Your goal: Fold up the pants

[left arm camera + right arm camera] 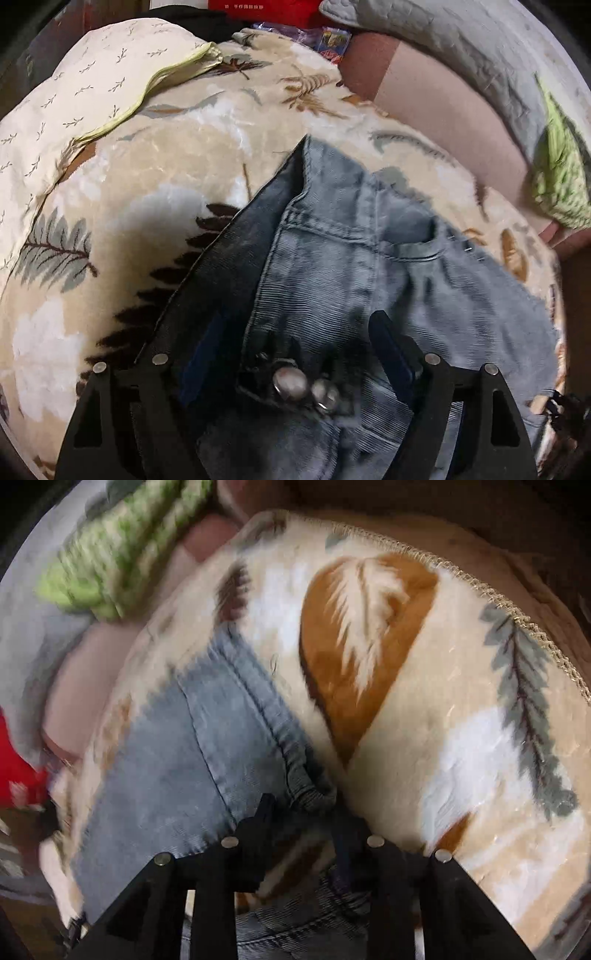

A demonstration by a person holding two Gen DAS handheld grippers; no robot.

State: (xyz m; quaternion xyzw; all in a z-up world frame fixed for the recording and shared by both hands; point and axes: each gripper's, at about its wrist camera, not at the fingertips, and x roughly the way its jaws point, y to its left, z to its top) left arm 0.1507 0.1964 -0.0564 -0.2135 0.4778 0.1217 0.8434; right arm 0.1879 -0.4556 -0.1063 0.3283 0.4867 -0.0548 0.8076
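Low-centre in both frames, faded blue corduroy pants (332,266) sprawl on leaf-print fleece blanket (155,177). Left gripper (295,354) wide, straddling waistband snaps. Right gripper (301,812) narrow, pinching bunched hem. Soft, floppy, medium weight; best grip thick seams.

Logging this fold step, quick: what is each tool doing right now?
Left tool: open, straddling the jeans at the waistband, not clamped.
Right tool: jaws narrowed at the jeans' edge; whether it grips cannot be told.
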